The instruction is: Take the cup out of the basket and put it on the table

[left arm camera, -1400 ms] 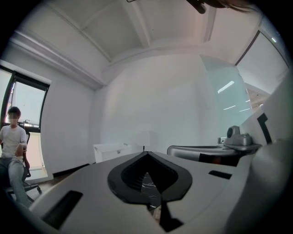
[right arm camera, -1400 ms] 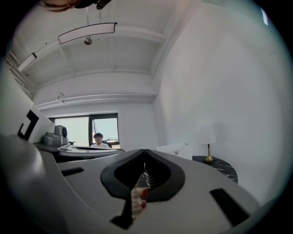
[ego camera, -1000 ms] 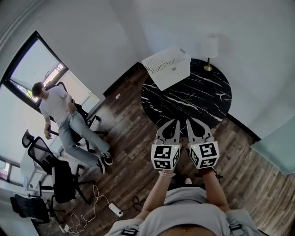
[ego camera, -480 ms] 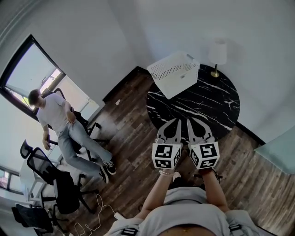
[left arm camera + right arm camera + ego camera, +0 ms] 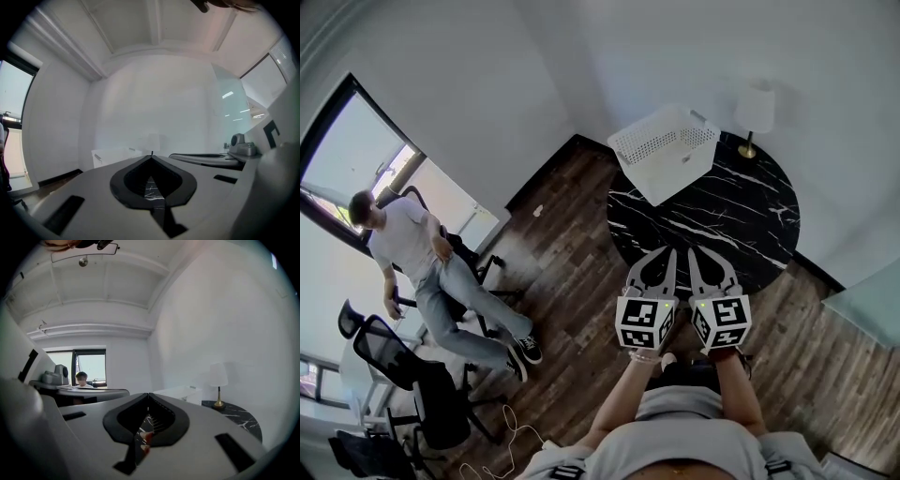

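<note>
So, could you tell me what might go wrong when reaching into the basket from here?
The basket sits at the far edge of the table, seemingly overhanging it, so a push could tip it off. The lamp stands close beside it and could be knocked. The left gripper and right gripper are shut and the cup is out of sight, so a blind reach may miss.

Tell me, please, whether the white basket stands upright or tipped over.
Upright: the basket rests on the table with its open top facing up and its inside showing.
</note>
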`<state>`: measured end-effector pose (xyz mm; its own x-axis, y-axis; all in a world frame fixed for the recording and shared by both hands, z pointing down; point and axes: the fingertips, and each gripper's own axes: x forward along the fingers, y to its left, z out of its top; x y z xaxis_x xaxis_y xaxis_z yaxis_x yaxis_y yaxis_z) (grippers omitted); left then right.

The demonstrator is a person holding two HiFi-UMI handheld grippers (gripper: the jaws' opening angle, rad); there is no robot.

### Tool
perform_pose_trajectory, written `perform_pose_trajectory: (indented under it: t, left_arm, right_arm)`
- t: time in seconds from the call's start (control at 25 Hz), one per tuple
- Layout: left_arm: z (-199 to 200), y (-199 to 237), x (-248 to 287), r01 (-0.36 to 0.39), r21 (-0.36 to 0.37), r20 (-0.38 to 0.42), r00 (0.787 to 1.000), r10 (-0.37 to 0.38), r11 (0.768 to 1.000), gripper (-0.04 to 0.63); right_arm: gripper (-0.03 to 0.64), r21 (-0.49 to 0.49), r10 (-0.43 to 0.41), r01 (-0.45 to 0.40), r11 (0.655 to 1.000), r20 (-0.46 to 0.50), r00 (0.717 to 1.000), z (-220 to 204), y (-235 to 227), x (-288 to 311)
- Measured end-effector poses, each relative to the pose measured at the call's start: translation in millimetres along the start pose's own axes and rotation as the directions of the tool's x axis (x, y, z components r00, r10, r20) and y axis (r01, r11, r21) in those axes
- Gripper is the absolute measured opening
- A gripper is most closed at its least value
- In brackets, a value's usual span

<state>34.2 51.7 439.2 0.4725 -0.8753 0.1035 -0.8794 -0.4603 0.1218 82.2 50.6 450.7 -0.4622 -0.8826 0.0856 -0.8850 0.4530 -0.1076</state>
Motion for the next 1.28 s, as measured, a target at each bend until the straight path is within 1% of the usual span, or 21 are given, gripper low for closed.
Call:
perform_pose_trajectory:
  t: [0.2, 0.4, 0.64, 0.8, 1.16, 1.28]
  left_arm:
    - [-6.7, 21.3, -3.9, -0.014, -0.027, -0.018, 1.000, 0.014, 1.000, 0.006]
    - [-6.3, 40.2, -3.7, -0.045, -0.043, -0.016, 0.999, 0.044, 0.998, 0.006]
    - [-2.8, 68.5, 14.8, -0.089, -0.046, -0.014, 0.996, 0.089, 0.995, 0.006]
    - [3.5, 86.6, 43.4, -0.106, -0.037, -0.020, 0.994, 0.106, 0.994, 0.006]
    - [10.3, 110.7, 122.8, -0.118, -0.018, -0.054, 0.992, 0.117, 0.993, 0.006]
    - [13.4, 116.5, 144.7, -0.122, -0.026, -0.058, 0.991, 0.120, 0.992, 0.006]
  right_arm:
    - [0.011, -0.006, 0.018, -0.019, 1.000, -0.026, 1.000, -6.1, 11.2, 16.2]
    - [0.011, -0.006, 0.052, -0.052, 0.999, -0.040, 0.998, -7.4, 21.7, 37.8]
    - [0.011, 0.012, 0.107, -0.106, 0.994, -0.046, 0.993, -5.9, 22.1, 74.4]
    - [0.009, 0.044, 0.125, -0.123, 0.991, -0.041, 0.991, -1.3, 8.9, 105.4]
    - [0.011, 0.051, 0.139, -0.137, 0.989, -0.033, 0.990, 12.0, -41.3, 172.9]
    - [0.011, 0.043, 0.149, -0.147, 0.988, -0.038, 0.988, 15.0, -56.6, 191.2]
